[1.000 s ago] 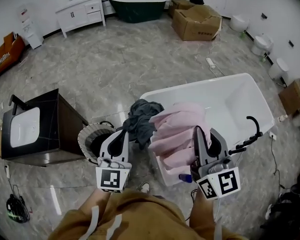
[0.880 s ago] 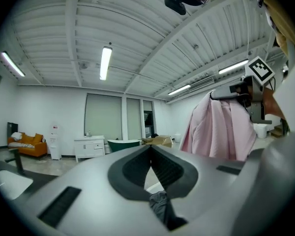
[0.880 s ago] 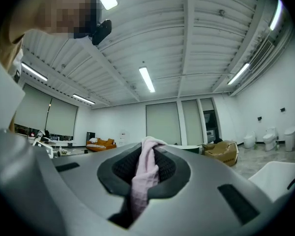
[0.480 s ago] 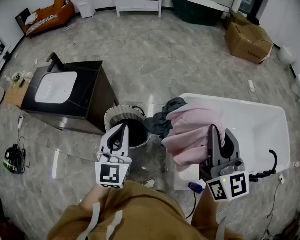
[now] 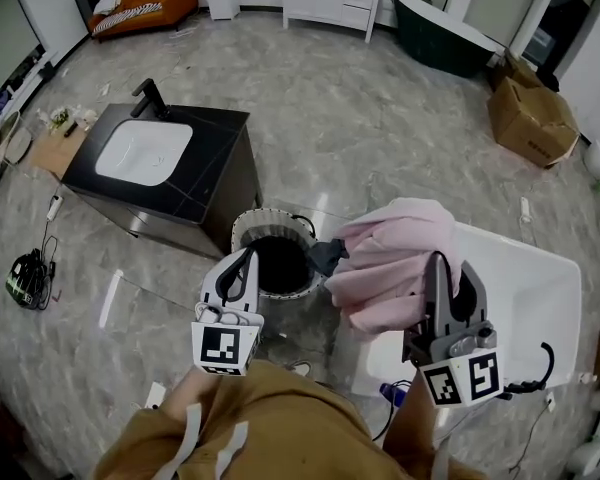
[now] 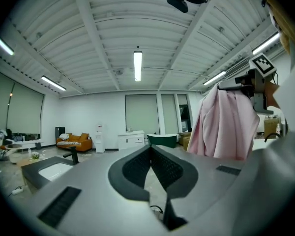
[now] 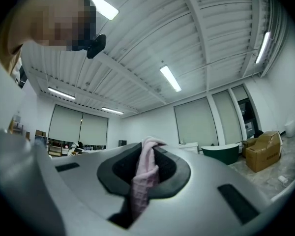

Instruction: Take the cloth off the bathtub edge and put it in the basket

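Your right tongs [image 5: 450, 268] are clamped on a fold of the pink cloth [image 5: 390, 258], holding it bunched high above the bathtub [image 5: 525, 298] edge so it can cross to the basket [image 5: 270, 216] nearby, while your left tongs [image 5: 248, 258] stay closed, empty.

So the left gripper [image 6: 151, 147] has its jaws pressed together, nothing between them. Off to the right, the pink cloth [image 6: 225, 127] dangles from the right gripper [image 6: 236, 85].
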The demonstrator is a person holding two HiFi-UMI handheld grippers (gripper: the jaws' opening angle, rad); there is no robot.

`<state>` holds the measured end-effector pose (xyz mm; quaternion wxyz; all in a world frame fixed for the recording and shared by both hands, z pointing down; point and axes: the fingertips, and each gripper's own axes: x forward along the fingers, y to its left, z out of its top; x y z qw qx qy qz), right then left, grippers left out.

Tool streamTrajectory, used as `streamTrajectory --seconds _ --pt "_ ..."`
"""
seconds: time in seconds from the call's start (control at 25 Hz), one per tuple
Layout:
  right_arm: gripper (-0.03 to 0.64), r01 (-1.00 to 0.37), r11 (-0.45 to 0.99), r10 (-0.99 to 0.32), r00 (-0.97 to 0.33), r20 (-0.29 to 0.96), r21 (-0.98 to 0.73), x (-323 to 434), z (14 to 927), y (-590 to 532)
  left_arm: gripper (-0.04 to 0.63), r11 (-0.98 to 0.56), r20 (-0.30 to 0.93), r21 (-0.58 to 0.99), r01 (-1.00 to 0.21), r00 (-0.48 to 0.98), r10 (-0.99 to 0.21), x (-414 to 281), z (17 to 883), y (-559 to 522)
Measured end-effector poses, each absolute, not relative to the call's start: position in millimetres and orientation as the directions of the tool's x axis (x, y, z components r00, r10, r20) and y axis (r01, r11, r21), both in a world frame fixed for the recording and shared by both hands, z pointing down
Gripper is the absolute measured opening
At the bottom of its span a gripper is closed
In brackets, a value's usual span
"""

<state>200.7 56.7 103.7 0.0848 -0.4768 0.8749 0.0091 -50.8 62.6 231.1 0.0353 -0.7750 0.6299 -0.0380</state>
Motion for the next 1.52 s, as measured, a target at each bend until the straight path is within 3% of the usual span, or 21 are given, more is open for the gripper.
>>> streamTrajectory --seconds 0.4,0.96,1.52 --pt "0.029 -0.847 0.530 -0.844 -0.521 -0.125 -0.044 147 98 18 0.004 -0.226 0.020 -0.065 -0.972 0.225 -0.974 -104 237 17" --pt "0.029 -0.899 0.436 -0.892 -0.427 -0.152 -0.035 75 72 -12 0.004 -0.377 0.000 -0.043 -0.925 0.377 -0.926 -164 233 -48" --pt "0.029 -0.814 0.580 -0.810 -0.571 -0.132 -0.040 16 70 -48 0.003 -0.279 0.046 -0.013 -0.960 0.278 -0.960 -203 235 -50"
